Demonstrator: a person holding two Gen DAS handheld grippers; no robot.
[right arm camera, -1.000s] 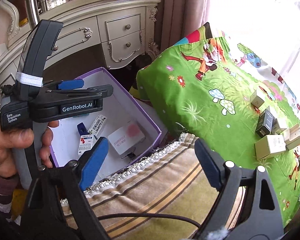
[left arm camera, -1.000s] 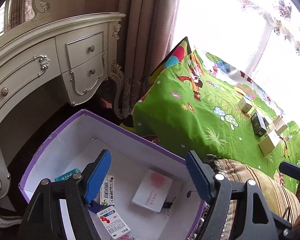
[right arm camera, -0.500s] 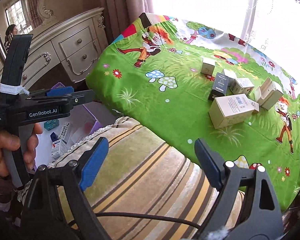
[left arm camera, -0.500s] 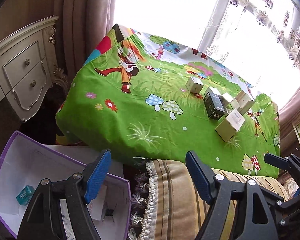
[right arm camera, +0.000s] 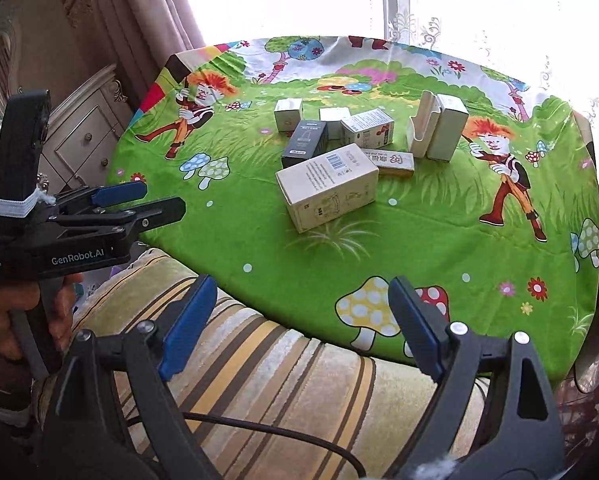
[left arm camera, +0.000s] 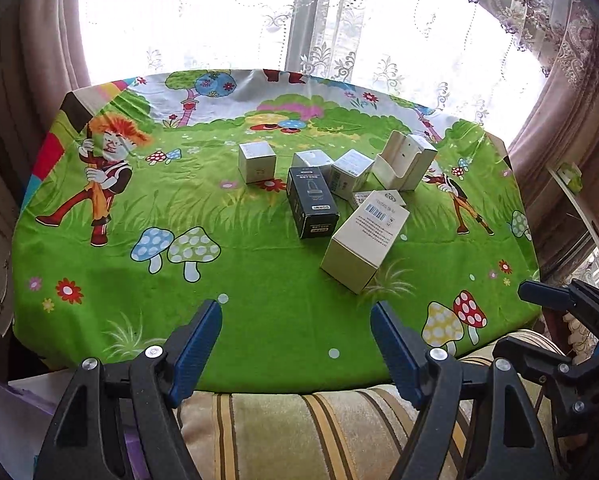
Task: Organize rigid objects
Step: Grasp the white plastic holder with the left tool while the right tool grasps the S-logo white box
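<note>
Several small cartons lie in a cluster on a round table with a green cartoon cloth [left arm camera: 239, 264]. A large white carton [left arm camera: 363, 244] lies nearest, also seen in the right wrist view [right arm camera: 327, 188]. A black box [left arm camera: 311, 202] lies left of it [right arm camera: 304, 142]. A white open-topped holder [left arm camera: 403, 160] stands at the back right. My left gripper [left arm camera: 295, 344] is open and empty above the table's near edge. My right gripper [right arm camera: 299, 320] is open and empty, over a striped cushion [right arm camera: 259, 380]. The left gripper shows from the side in the right wrist view [right arm camera: 147, 200].
A purple-edged white storage box [left arm camera: 3, 412] sits low at the left, mostly out of view. A cream dresser [right arm camera: 83, 136] stands to the left of the table. Curtains and a bright window are behind the table.
Both grippers have swung right and up, from the purple storage box on the floor to face the table with the cartons. Both stay open and empty.
</note>
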